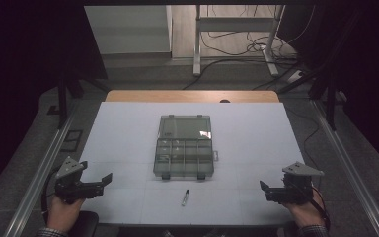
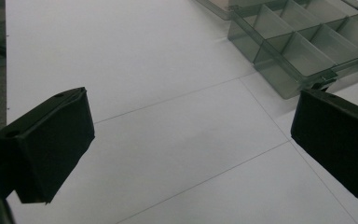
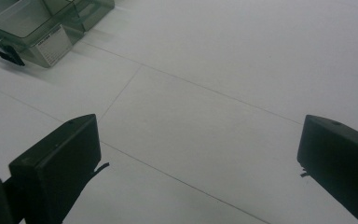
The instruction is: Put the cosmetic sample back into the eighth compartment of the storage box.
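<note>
A white label (image 3: 51, 44) sits on the end wall of the clear compartment box (image 3: 37, 23) in the right gripper view; it carries small dark print, too small and blurred to read. No other writing can be read.

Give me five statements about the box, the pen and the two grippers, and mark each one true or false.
1. The clear compartment box lies open, its lid folded back toward the far side. True.
2. The marker pen lies inside one of the box's compartments. False: it lies on the white table, nearer the person than the box.
3. The left gripper has its jaws open with nothing between them. True.
4. The right gripper grips the pen. False: its jaws are open and bare, well to the right of the pen.
5. Both grippers rest near the table's front corners, apart from the box. True.
</note>
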The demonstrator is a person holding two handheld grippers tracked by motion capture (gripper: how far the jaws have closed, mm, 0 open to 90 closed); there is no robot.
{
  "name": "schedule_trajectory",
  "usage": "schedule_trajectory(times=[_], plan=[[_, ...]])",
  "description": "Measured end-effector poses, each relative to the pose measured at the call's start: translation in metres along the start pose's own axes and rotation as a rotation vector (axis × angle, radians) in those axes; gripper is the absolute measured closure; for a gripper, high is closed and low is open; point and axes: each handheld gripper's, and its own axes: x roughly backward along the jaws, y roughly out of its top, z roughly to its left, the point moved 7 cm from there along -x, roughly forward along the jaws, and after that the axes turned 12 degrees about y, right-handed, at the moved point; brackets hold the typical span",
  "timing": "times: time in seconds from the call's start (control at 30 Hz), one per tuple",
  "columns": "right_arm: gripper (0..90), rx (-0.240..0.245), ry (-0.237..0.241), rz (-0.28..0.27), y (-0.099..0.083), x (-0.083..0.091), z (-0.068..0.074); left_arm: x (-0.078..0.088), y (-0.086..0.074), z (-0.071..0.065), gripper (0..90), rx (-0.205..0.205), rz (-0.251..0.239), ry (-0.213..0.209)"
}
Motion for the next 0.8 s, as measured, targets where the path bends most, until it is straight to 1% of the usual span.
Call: schedule_trajectory(times=[0.13,0.5,0.8], plan=[[0.0,0.004,-0.003,0.007,-0.0002,-0.0007,0.0003,-0.0004,-0.0001,-0.0004,0.2,-0.002,0.003,-0.005],[0.0,-0.002,0.003,0.018,-0.0005,-0.0018,0.0002,-0.0012,-0.0005,0.0011,0.8,0.015,0.010,-0.021],[0.0,0.001,0.010,0.025,-0.0005,-0.0027,0.0010,-0.0019,-0.0005,0.0008,0.9,0.013,0.018,-0.025]])
